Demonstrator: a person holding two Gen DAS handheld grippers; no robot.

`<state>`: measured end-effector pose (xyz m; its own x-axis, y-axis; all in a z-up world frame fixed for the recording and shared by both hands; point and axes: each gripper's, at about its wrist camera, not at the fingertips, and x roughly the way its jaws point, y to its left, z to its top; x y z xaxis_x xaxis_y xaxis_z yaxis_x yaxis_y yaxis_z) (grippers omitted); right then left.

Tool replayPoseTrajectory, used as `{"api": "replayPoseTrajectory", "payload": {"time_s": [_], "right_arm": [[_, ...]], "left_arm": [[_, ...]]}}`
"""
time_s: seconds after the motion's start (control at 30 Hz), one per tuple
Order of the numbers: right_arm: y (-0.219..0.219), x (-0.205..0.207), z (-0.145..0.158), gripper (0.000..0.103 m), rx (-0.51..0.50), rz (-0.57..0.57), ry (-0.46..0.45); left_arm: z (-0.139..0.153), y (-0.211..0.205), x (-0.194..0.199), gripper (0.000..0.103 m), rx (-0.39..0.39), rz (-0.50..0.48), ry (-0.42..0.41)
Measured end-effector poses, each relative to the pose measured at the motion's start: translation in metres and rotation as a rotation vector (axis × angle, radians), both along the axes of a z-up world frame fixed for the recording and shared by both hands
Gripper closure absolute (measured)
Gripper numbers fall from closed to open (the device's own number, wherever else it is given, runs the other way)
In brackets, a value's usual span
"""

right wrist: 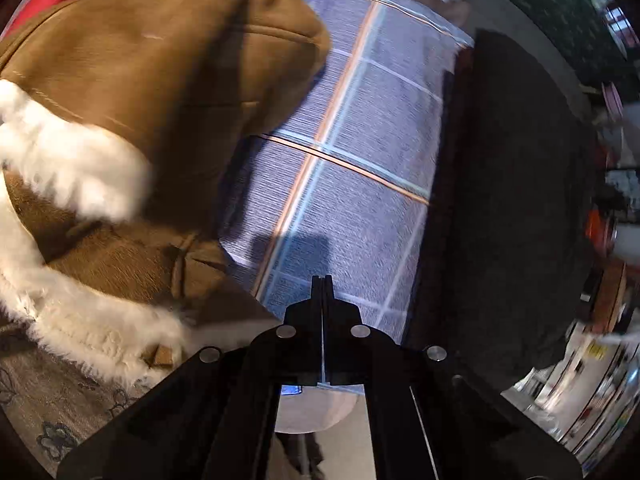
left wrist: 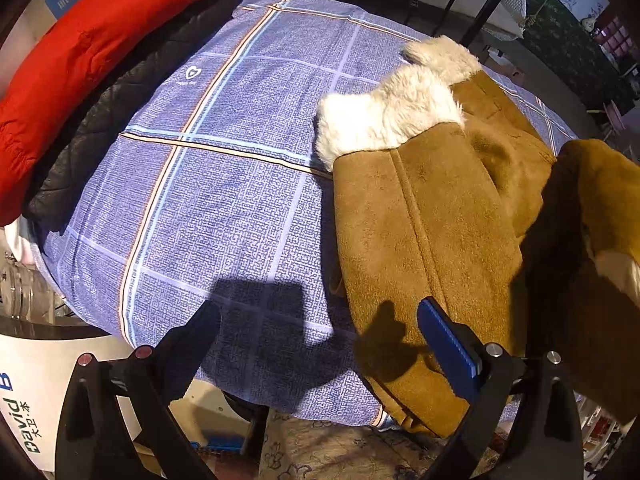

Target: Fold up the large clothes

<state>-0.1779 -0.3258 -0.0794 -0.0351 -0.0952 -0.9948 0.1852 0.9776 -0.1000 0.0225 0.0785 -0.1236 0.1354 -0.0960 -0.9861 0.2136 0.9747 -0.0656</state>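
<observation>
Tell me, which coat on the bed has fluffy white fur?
The brown suede coat, with white fur trim at its edges. The red puffy jacket and black quilted jacket show no fur.

The left gripper has black arms with round screws, two red ones on its left side and two silver ones on its right. Its right finger wears a flat blue ribbed pad. The right gripper is all black, with four round silver screws.
</observation>
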Motion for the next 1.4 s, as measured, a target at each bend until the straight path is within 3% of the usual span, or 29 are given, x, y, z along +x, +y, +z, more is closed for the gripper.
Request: {"api": "replayPoseTrajectory", "payload": {"time_s": [0.07, 0.1, 0.2, 0.27, 0.4, 0.53, 0.63, 0.8, 0.93, 1.0, 1.07, 1.1, 1.13, 1.2, 1.27, 1.3, 1.4], "right_arm": [[-0.015, 0.000, 0.018, 0.101, -0.008, -0.065, -0.078], [-0.018, 0.007, 0.028, 0.093, -0.001, -0.080, -0.123], [-0.016, 0.045, 0.051, 0.018, 0.013, -0.069, -0.226], [-0.011, 0.078, 0.065, 0.018, 0.036, -0.041, -0.316], [-0.006, 0.159, 0.065, 0.017, 0.131, 0.002, -0.350], [0.020, 0.248, 0.038, 0.017, 0.242, 0.076, -0.276], [0.049, 0.311, 0.007, 0.017, 0.234, 0.154, -0.200], [0.096, 0.375, -0.079, 0.017, 0.312, 0.225, 0.079], [0.143, 0.352, -0.146, 0.018, 0.351, 0.350, 0.359], [0.154, 0.335, -0.165, 0.020, 0.337, 0.360, 0.412], [0.154, 0.325, -0.160, 0.037, 0.374, 0.361, 0.375], [0.152, 0.320, -0.153, 0.057, 0.396, 0.363, 0.347], [0.147, 0.315, -0.141, 0.082, 0.408, 0.358, 0.307], [0.127, 0.303, -0.111, 0.096, 0.473, 0.295, 0.204], [0.103, 0.286, -0.070, 0.097, 0.570, 0.226, 0.065], [0.090, 0.275, -0.046, 0.097, 0.618, 0.203, 0.005], [0.063, 0.237, 0.007, 0.097, 0.651, 0.141, -0.113]], "left_arm": [[-0.008, -0.004, 0.001, 0.006, -0.010, -0.013, 0.012], [-0.011, -0.006, 0.002, 0.006, -0.020, -0.015, 0.017], [-0.025, -0.015, 0.005, 0.006, -0.062, -0.014, 0.061], [-0.028, -0.021, 0.007, 0.006, -0.062, -0.010, 0.060], [-0.030, -0.025, 0.003, 0.006, -0.072, -0.015, 0.031], [-0.031, -0.013, 0.002, 0.006, -0.137, 0.005, 0.049], [-0.030, 0.001, 0.000, 0.006, -0.200, 0.042, 0.071], [-0.029, 0.017, -0.005, 0.006, -0.264, 0.096, 0.080], [-0.035, 0.013, -0.005, 0.006, -0.351, 0.112, 0.108], [-0.046, -0.001, -0.003, 0.006, -0.379, 0.083, 0.143], [-0.057, -0.015, 0.002, 0.008, -0.380, 0.071, 0.176], [-0.058, -0.022, 0.005, 0.011, -0.378, 0.063, 0.174], [-0.056, -0.028, 0.008, 0.025, -0.383, 0.038, 0.163], [-0.048, -0.038, 0.013, 0.043, -0.374, -0.016, 0.144], [-0.040, -0.042, 0.015, 0.060, -0.358, -0.044, 0.125], [-0.038, -0.043, 0.018, 0.062, -0.357, -0.051, 0.122], [-0.022, -0.046, 0.020, 0.077, -0.338, -0.078, 0.092]]}}
